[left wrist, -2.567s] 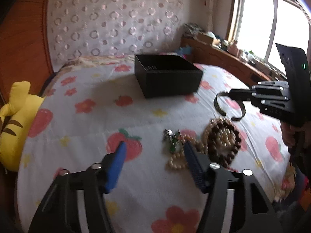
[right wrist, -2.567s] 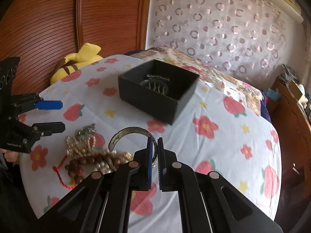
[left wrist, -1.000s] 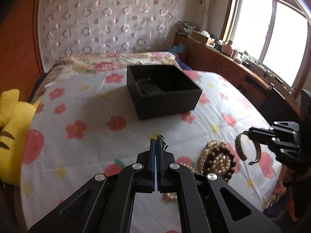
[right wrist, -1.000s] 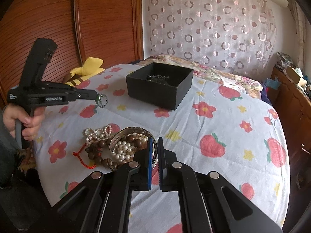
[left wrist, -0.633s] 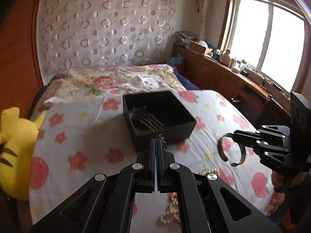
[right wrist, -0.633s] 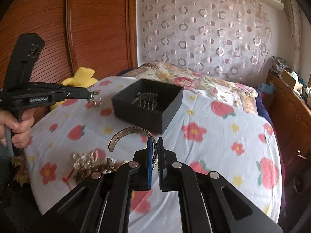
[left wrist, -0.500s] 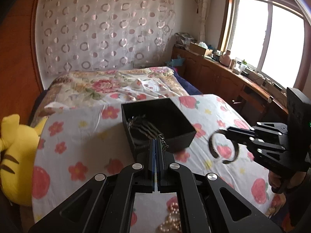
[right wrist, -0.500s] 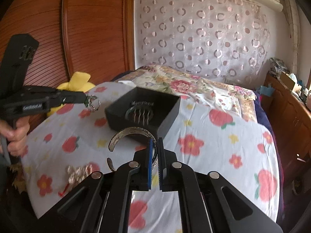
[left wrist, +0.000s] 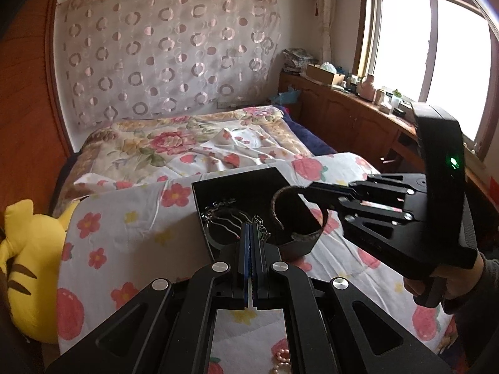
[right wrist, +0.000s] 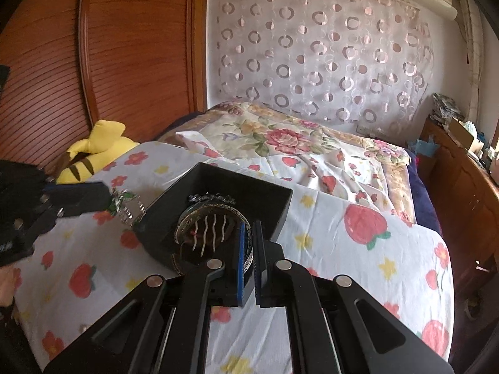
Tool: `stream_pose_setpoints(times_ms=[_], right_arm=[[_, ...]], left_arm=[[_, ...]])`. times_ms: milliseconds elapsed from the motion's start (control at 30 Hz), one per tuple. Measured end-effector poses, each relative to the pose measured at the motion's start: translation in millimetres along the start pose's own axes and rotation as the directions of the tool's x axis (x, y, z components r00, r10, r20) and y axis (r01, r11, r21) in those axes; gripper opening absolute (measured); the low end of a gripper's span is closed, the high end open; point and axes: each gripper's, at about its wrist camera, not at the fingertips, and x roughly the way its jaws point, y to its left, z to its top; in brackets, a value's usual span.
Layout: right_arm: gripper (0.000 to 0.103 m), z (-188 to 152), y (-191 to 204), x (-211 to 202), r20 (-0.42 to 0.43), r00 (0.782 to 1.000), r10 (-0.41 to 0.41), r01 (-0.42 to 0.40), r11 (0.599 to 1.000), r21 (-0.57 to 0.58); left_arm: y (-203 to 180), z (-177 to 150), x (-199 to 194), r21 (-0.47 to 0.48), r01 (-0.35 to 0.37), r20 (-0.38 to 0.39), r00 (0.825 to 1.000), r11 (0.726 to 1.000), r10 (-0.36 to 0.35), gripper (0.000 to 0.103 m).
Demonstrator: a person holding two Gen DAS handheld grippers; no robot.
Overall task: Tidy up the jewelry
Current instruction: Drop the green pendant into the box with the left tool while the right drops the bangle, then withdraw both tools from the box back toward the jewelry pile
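An open black box (left wrist: 246, 180) (right wrist: 274, 196) sits on the strawberry-print bed cover, with silver jewelry (left wrist: 218, 215) inside. My right gripper (right wrist: 249, 233) (left wrist: 315, 187) is shut on a silver cuff bracelet (right wrist: 209, 210) (left wrist: 282, 193) and holds it over the box's opening. My left gripper (left wrist: 252, 233) (right wrist: 106, 196) is shut on a small silver and green chain piece (right wrist: 124, 204) (left wrist: 260, 227), just left of the box's near corner.
A yellow plush toy (left wrist: 28, 249) (right wrist: 93, 149) lies at the bed's left edge. Pearl beads (left wrist: 282, 355) lie on the cover near me. A wooden cabinet (left wrist: 358, 118) with clutter runs under the window on the right. A wooden headboard (right wrist: 109, 46) stands on the left.
Both grippers have moved forward to the box. The right gripper now holds the cuff over the box's opening. The left gripper with its chain piece has come up beside the box.
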Motion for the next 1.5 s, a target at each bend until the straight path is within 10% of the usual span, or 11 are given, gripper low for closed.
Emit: stream_pose_setpoints(times_ms=[1033,1500], right_arm=[[0.01,-48,-7,-51,0.009,0.997,0.075,-0.075,0.997,0.006],[0.01,-101,11,-64,-0.056,0.986,0.158,-0.158,0.987,0.01]], left_arm=[[4,16,73,-0.012,-0.072,-0.081,0.994,0.997,0.071,0.001],[-1,-44,17,0.012,-0.082,-0.027,0.996,0.997,0.082,0.058]])
